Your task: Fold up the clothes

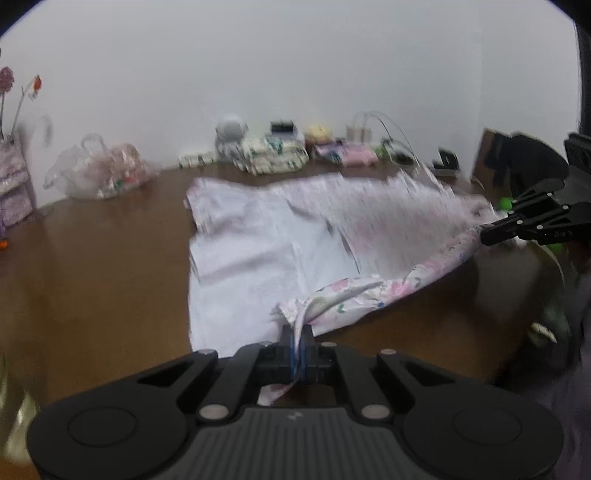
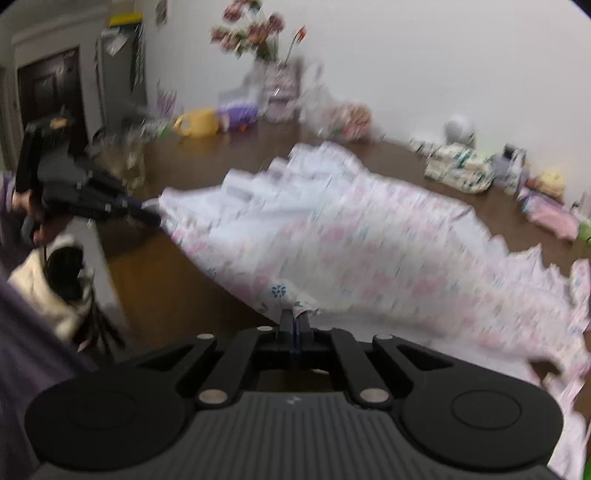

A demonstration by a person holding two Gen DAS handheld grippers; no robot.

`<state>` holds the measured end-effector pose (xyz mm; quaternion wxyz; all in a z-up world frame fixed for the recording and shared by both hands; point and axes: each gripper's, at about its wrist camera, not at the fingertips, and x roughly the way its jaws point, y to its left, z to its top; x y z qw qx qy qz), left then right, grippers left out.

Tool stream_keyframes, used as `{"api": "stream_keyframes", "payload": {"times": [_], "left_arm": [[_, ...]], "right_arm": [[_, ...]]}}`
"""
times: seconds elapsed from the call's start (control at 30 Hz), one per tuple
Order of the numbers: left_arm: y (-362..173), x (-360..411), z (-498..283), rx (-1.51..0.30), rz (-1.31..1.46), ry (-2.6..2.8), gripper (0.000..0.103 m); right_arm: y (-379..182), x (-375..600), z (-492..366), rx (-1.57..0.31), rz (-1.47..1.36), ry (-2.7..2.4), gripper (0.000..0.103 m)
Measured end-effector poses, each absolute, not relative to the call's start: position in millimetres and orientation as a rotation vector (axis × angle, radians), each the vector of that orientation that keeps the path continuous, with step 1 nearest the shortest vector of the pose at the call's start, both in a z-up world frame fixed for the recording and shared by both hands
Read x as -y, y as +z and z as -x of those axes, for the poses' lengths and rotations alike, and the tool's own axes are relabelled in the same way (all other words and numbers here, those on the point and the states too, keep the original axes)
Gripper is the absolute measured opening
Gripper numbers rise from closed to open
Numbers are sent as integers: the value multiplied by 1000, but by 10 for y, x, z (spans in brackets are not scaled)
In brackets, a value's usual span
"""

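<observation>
A pale floral garment [image 1: 258, 236] lies spread on the brown table [image 1: 92, 266], its inner white side up in the left wrist view. My left gripper [image 1: 298, 332] is shut on the garment's near edge, and cloth bunches between its pads. My right gripper [image 1: 484, 234] pinches the same edge farther right, so the hem stretches between the two. In the right wrist view the garment [image 2: 351, 236] is blurred, my right gripper [image 2: 294, 321] is shut on a fold of it, and my left gripper [image 2: 153, 212] holds the far left corner.
Along the wall stand a clear plastic bag [image 1: 99, 170], folded floral cloth [image 1: 273, 151], a white round toy [image 1: 231, 129] and pink items [image 1: 354, 153]. A yellow watering can [image 2: 197, 122] and flowers [image 2: 255, 33] sit at the back. A dark door [image 2: 48, 88] stands left.
</observation>
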<state>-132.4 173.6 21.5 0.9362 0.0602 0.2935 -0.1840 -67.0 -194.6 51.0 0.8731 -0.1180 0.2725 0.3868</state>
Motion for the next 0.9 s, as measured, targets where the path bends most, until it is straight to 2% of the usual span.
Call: {"api": "stream_keyframes", "payload": {"times": [0.13,0.27,0.5,0.57,0.6,0.63,0.67,0.7,0.73,0.8,0.9], "left_arm": [[465,-1623,870,-552,-116,-330,2],[601,-1510,282,-584,-139,-270,1],[404,-1292,-503,-682,-298,-226,3],[310,-1230,-643,-712,-317,-182,4],[299,-1204,-667,-716,-330,-170,9],[313,-1180,-661,-711,-339,-161,12],[352,-1168,-622,-706,-338,-159,14],[392,-1158,-580,-700,-338,-157,22],[447,-1170,-499,-683,-339,-154,30],[553,-1201,-347,-661,-299,-158,36],[708,-1257,-139,-648,-168,-179,39]], "right_arm": [[772,1897,334,-470,220,724,1],[893,1756,-79,-435,215,640,1],[594,1444,-874,-604,289,470,2],[424,1372,-1055,-677,311,409,9],[377,1365,-1100,-688,322,371,14],[363,1386,-1080,-682,326,336,21],[378,1422,-1055,-675,324,303,37],[427,1475,-1030,-660,314,274,41],[499,1539,-981,-635,298,261,40],[625,1645,-848,-617,237,331,35],[679,1690,-651,-659,121,530,24]]}}
